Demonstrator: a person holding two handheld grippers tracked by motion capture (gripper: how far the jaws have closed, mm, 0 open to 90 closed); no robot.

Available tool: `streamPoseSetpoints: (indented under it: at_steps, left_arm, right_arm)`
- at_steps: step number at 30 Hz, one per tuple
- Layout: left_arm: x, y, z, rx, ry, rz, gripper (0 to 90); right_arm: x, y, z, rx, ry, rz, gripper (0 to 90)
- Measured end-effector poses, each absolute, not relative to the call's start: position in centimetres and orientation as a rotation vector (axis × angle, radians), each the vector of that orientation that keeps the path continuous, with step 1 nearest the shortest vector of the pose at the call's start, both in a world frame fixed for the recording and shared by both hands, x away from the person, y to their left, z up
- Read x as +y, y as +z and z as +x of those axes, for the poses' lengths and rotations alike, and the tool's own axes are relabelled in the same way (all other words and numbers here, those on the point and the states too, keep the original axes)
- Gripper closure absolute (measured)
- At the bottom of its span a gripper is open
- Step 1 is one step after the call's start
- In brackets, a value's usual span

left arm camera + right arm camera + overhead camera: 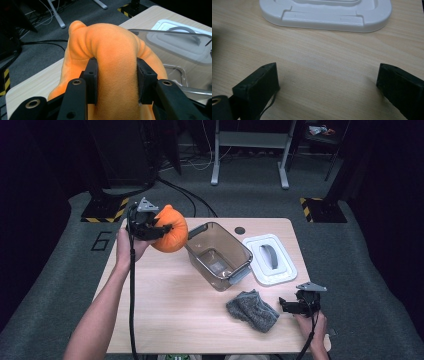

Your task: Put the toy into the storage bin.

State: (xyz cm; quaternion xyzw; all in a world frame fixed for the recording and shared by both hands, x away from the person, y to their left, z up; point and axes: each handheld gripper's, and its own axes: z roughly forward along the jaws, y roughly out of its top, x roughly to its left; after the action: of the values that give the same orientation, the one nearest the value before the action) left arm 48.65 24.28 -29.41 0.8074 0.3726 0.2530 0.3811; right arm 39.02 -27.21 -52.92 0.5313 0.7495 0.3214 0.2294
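1. My left gripper [159, 226] is clamped on the orange plush pumpkin [171, 235]. In the left gripper view both black pads press into the soft orange fabric [116, 62], which bulges out above and to either side of them.
2. From the high view, I see the pumpkin held up off the wooden table [165, 310], over its far left corner, with the person's left hand [127, 247] wrapped around the gripper body.
3. The pumpkin sits just beside the clear plastic container [218, 255], to its left. I cannot tell whether the two are touching.
4. The container stands open and upright near the middle of the table, set at an angle. In the left gripper view its transparent rim [175, 35] shows just behind the plush.
5. The white lid [270, 259] lies flat on the table right of the container, its grey handle facing up.
6. My right gripper [295, 306] rests low at the near right edge of the table. Its jaws stand wide apart with only bare wood between them, and the edge of the lid [327, 17] lies ahead of them.
7. A grey knitted cloth [252, 310] lies crumpled on the table just left of the right gripper, in front of the container.
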Motion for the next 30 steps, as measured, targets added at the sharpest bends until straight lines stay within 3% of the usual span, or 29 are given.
streamPoseSetpoints:
  at_steps: [30]
  left_arm:
    - [18.6,-29.0,51.2,0.931,0.626,2.044,60.7]
  right_arm:
    - [-27.2,-52.9,39.0,2.060,0.885,1.461,3.2]
